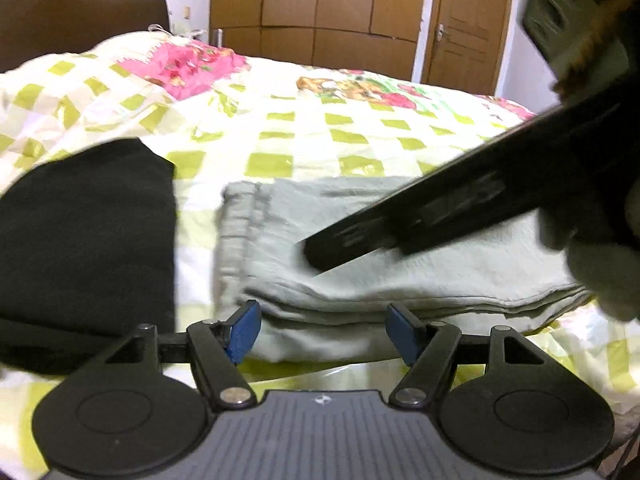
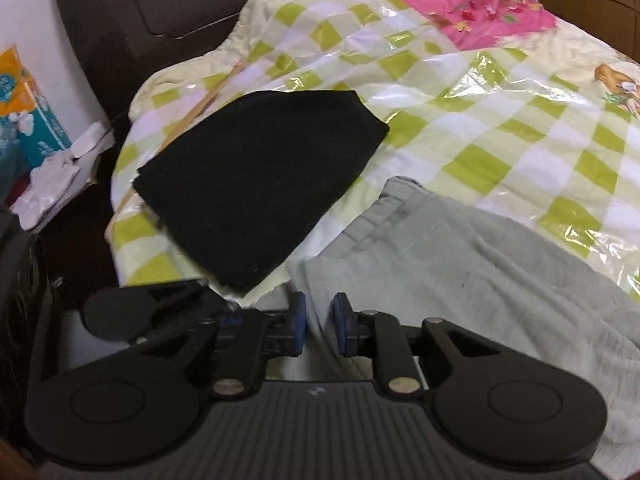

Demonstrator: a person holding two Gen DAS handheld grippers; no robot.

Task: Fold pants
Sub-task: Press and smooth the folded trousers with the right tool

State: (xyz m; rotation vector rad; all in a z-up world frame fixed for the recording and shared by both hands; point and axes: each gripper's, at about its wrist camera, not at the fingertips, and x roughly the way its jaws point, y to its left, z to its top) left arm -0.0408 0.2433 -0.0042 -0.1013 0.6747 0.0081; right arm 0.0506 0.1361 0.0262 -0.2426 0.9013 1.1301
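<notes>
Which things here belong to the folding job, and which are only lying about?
For the job: grey pants, left tongs, right tongs.

Lying about: black folded cloth, checked quilt, tissue pack, wardrobe.
</notes>
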